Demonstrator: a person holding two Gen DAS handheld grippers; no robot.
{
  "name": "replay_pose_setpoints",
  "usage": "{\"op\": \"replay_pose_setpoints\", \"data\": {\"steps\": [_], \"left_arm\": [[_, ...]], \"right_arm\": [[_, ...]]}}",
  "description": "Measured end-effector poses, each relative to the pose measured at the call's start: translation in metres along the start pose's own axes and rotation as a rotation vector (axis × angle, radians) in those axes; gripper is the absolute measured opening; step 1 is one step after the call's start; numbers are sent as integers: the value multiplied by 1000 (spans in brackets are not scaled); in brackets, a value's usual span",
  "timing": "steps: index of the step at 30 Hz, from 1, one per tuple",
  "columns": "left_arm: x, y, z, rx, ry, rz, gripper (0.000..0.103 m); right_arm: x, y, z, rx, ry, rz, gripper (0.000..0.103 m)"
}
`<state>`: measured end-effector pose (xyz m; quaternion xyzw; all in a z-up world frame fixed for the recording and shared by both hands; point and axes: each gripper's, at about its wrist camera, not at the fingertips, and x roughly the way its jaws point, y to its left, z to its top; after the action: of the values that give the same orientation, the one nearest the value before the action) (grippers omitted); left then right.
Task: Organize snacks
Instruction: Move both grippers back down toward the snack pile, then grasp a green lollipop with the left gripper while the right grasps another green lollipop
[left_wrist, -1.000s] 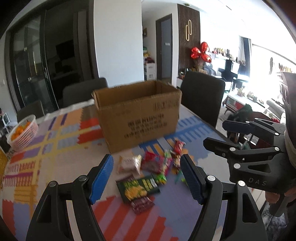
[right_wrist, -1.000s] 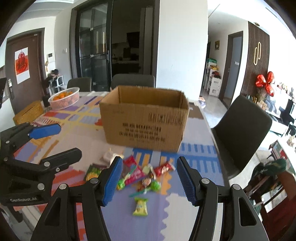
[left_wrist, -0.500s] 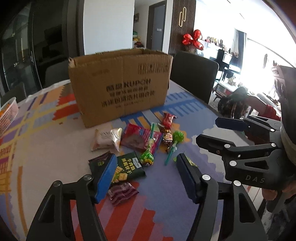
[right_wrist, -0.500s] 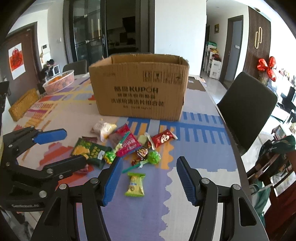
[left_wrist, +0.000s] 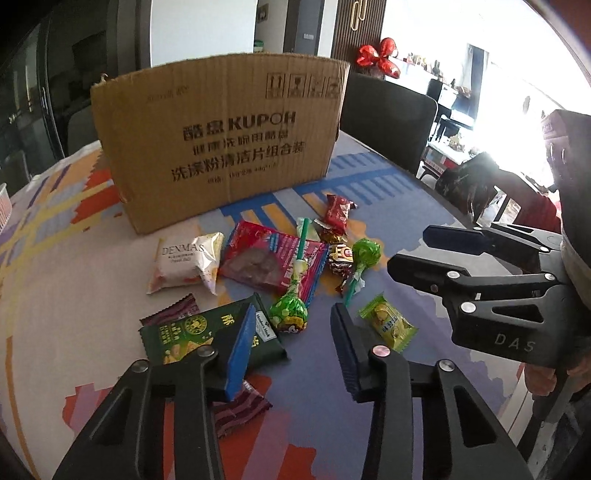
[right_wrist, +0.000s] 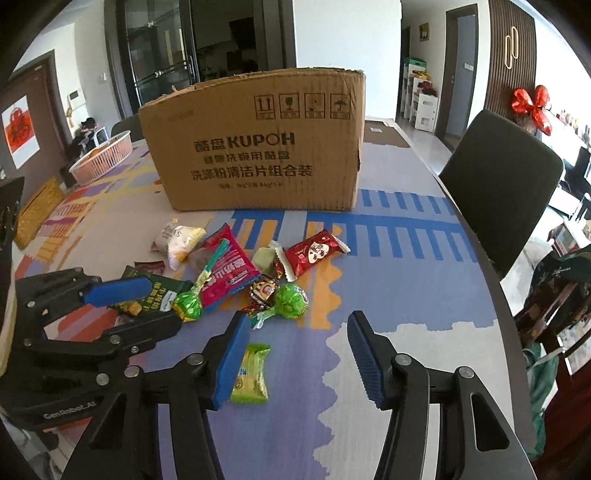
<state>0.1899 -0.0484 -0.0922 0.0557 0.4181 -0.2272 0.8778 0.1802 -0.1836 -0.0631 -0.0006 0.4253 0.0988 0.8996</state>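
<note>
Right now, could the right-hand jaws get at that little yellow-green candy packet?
Probably yes. The yellow-green candy packet lies flat on the tablecloth, apart from the pile, just by the right gripper's left finger, with nothing over it. The jaws are closing, nothing between them, so they need a slight shift left.

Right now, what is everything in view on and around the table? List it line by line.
cardboard box: 1, brown, dark print, upright behind the snacks
white snack pack: 1, white, left of the pile, near the box
pink-red packet: 1, middle of the pile
lollipops: 2, green wrappers, one lying over the pink-red packet, one to its right
red snack bar: 1, right side, toward the box
dark green packet: 1, near left, partly behind the left jaw pad
yellow-green candy: 1, nearest, beside the right gripper's pad
basket: 1, pink, far left
chair: 1, dark, right of the table
left gripper: black, blue pads, jaws closing, gripping nothing
right gripper: same, jaws closing, empty
</note>
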Motion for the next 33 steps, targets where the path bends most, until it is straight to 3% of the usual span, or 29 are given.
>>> {"op": "replay_pose_setpoints", "data": {"steps": [6, 16, 33], "left_arm": [[12, 1, 2, -6, 26, -15, 32], [22, 0, 7, 6, 38, 5, 32], [27, 9, 9, -90, 78, -6, 26]], "right_arm": [[13, -6, 5, 37, 18, 28, 47], [29, -8, 9, 53, 46, 53, 42], [47, -9, 15, 72, 83, 122, 30]]}}
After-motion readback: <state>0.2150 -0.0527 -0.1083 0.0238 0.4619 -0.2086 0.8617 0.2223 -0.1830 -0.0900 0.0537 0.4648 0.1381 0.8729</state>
